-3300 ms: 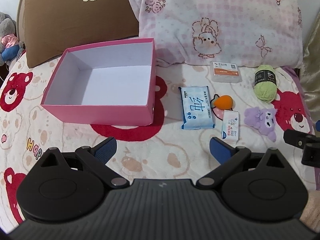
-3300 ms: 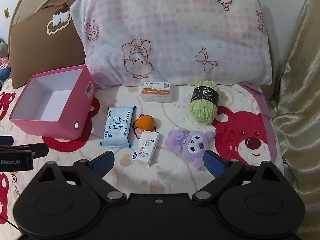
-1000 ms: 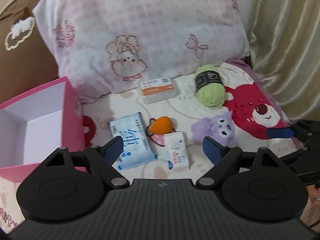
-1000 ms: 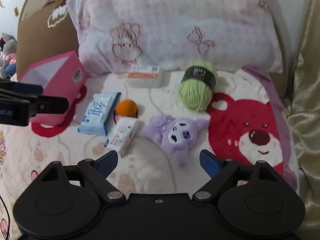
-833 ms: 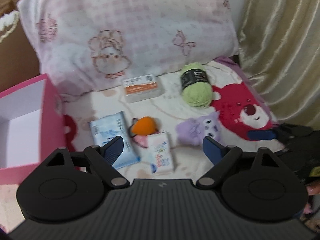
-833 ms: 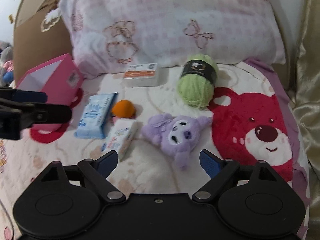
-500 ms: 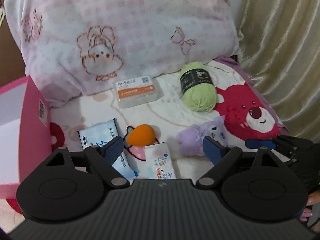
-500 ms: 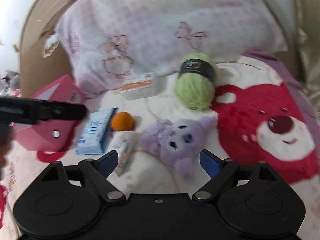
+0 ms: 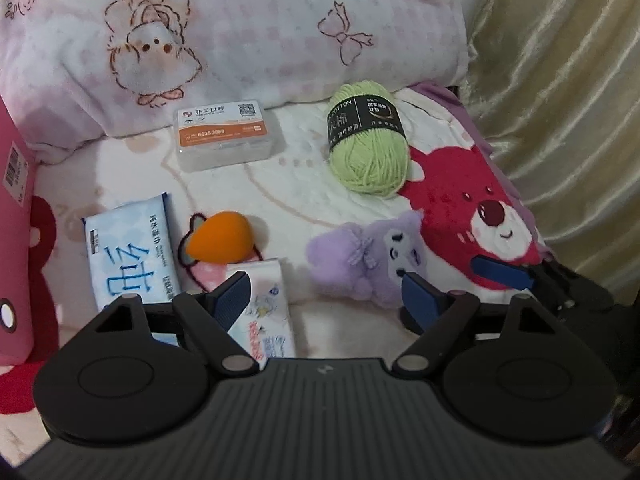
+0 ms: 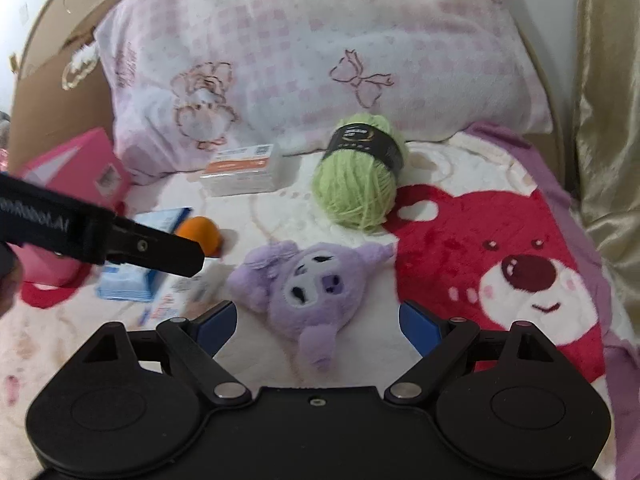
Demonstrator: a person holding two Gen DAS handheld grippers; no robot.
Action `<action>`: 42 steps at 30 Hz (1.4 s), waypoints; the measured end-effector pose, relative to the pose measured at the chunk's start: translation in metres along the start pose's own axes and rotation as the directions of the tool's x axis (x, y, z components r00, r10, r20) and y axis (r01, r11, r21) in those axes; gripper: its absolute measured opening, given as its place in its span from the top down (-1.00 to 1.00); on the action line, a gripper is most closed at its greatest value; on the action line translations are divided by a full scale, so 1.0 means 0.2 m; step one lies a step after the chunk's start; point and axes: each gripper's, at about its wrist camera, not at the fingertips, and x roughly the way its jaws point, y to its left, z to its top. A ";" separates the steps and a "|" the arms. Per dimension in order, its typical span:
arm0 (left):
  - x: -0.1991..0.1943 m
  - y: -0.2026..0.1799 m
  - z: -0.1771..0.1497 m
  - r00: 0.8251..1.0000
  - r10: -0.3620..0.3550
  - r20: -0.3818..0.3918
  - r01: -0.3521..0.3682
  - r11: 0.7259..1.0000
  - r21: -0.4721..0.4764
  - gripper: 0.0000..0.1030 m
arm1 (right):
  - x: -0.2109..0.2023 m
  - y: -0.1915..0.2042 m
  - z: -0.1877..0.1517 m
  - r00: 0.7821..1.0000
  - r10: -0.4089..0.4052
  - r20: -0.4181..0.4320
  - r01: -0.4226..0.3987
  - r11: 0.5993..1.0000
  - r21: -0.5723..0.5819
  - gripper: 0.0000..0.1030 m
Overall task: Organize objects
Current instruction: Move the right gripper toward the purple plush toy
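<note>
My left gripper (image 9: 326,298) is open and empty, low over the bedspread between a small white tissue pack (image 9: 266,312) and a purple plush toy (image 9: 360,260). My right gripper (image 10: 316,320) is open and empty, its fingers on either side of the purple plush (image 10: 312,280), close in front of it. A green yarn ball (image 9: 368,148), an orange sponge (image 9: 220,236), a blue wipes pack (image 9: 128,256) and a clear orange-labelled case (image 9: 224,134) lie on the bed. The pink box (image 9: 14,240) is at the left edge.
A pink-checked pillow (image 9: 240,28) stands behind the objects. A gold curtain (image 9: 560,80) hangs at the right. The left gripper's finger (image 10: 120,236) crosses the right wrist view at the left, over the wipes pack (image 10: 132,276).
Both grippers have moved forward and lower toward the objects. The left one has swung right, away from the pink box. The right one has closed in on the purple plush.
</note>
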 end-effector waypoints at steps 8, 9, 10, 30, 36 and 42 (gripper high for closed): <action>0.07 -0.05 0.05 0.999 -0.043 0.007 0.043 0.999 -0.024 -0.60 | 0.06 -0.03 0.01 0.996 0.073 -0.043 -0.071 0.996 0.056 -0.70; 0.08 -0.05 0.04 0.999 -0.047 -0.002 0.047 0.998 -0.030 -0.60 | 0.05 -0.03 0.00 0.994 0.097 -0.044 -0.094 0.993 0.064 -0.70; 0.10 -0.05 0.04 0.998 -0.054 -0.014 0.053 0.998 -0.040 -0.59 | 0.05 -0.03 0.00 0.992 0.117 -0.046 -0.113 0.991 0.071 -0.70; 0.25 0.01 0.05 0.999 0.000 0.045 0.003 0.997 -0.073 0.00 | 0.16 -0.09 0.00 0.990 0.077 -0.121 -0.066 0.993 0.095 -0.40; 0.28 -0.03 0.06 0.999 -0.044 -0.029 0.042 0.996 -0.074 0.11 | 0.14 -0.11 0.02 0.983 0.137 -0.123 -0.121 0.984 0.133 -0.09; 0.34 0.03 0.06 0.998 -0.041 -0.056 0.034 0.992 -0.122 0.07 | 0.12 -0.04 0.00 0.988 0.112 -0.104 -0.108 0.993 0.043 -0.03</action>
